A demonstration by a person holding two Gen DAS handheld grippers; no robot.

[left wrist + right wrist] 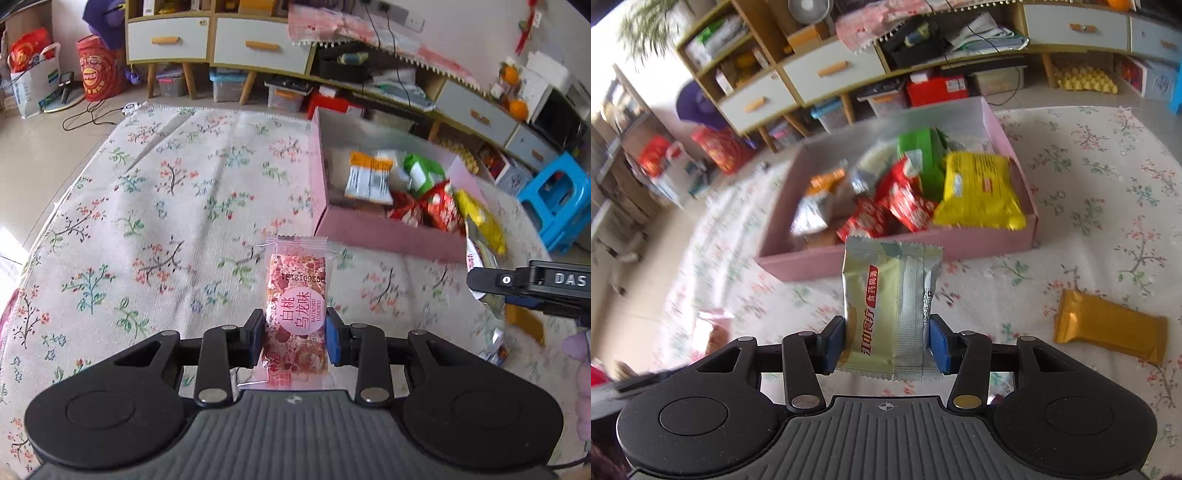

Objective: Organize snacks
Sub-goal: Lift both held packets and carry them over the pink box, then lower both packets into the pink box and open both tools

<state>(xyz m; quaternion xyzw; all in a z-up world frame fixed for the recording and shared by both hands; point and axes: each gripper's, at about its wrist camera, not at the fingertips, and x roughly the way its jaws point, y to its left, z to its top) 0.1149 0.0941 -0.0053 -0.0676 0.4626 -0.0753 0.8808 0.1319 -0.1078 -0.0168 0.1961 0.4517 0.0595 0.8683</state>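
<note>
My left gripper is shut on a pink flowered snack bar, held lifted above the floral cloth. My right gripper is shut on a pale green and silver snack packet, raised in front of the pink box. That pink box holds several snacks: a yellow pack, red packs, a green pack and orange-and-white ones. In the left wrist view the right gripper's finger shows at the right edge.
An orange-gold wrapped bar lies on the cloth right of my right gripper. A pink packet lies blurred at the left. Cabinets with drawers and storage bins stand behind the table. A blue stool is at the far right.
</note>
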